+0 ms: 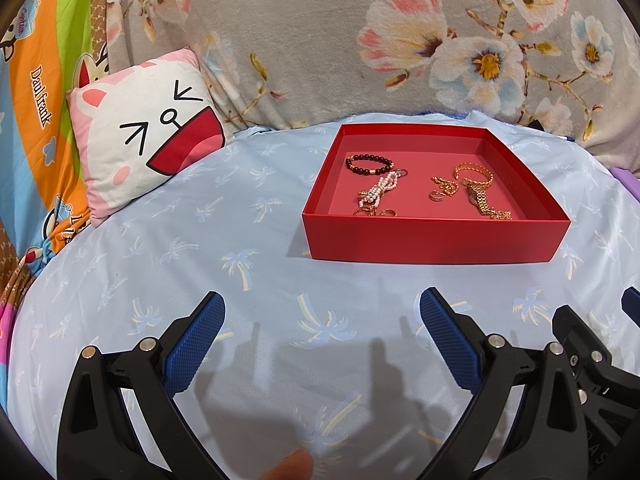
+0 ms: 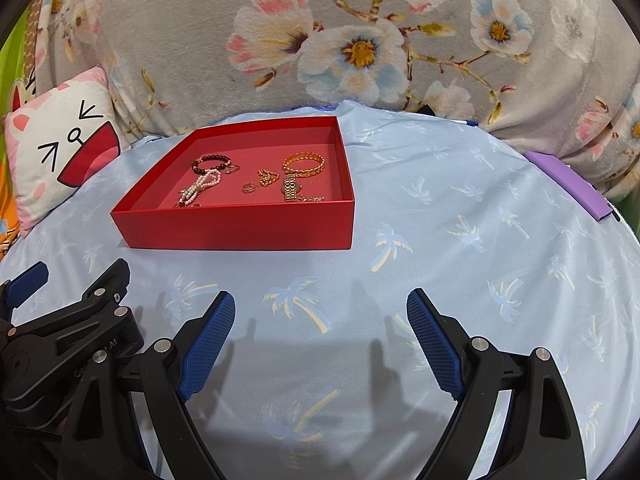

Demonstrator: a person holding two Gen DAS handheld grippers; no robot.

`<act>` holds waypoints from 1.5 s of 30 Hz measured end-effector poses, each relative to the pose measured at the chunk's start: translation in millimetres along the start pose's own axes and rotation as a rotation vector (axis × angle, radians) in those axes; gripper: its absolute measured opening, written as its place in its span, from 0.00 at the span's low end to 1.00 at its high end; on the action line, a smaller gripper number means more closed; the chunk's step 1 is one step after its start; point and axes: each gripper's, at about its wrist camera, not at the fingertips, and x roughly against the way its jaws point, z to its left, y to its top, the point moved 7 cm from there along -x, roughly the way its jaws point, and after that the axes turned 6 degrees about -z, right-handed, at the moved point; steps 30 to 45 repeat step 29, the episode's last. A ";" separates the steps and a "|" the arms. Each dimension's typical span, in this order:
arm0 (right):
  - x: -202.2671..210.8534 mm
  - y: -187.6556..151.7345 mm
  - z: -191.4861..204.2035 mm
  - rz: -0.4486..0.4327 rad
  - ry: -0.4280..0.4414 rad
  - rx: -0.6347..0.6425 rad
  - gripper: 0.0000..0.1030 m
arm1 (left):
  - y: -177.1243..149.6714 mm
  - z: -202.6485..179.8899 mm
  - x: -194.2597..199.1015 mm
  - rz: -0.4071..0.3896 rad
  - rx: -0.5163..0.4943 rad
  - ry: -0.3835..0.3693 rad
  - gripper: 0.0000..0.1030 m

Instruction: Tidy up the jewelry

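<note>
A shallow red box sits on the light blue sheet. Inside lie a dark bead bracelet, a pearl strand, small rings, a gold chain, a gold bangle and a gold watch. My left gripper is open and empty, in front of the box. My right gripper is open and empty, in front and to the right of the box.
A white and pink cartoon pillow leans at the left. A grey floral blanket rises behind the box. A purple flat object lies at the right edge of the sheet.
</note>
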 end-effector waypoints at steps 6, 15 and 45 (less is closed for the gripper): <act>0.3 -0.9 -1.1 0.000 0.000 0.001 0.84 | -0.4 5.0 0.1 0.000 0.004 -0.003 0.93; 0.0 -0.8 -1.9 0.001 0.000 0.002 0.84 | 0.1 3.6 0.7 0.002 0.005 -0.009 0.93; -0.2 -2.2 -5.5 0.002 -0.007 -0.002 0.84 | 3.2 2.0 1.5 -0.012 -0.007 -0.003 0.93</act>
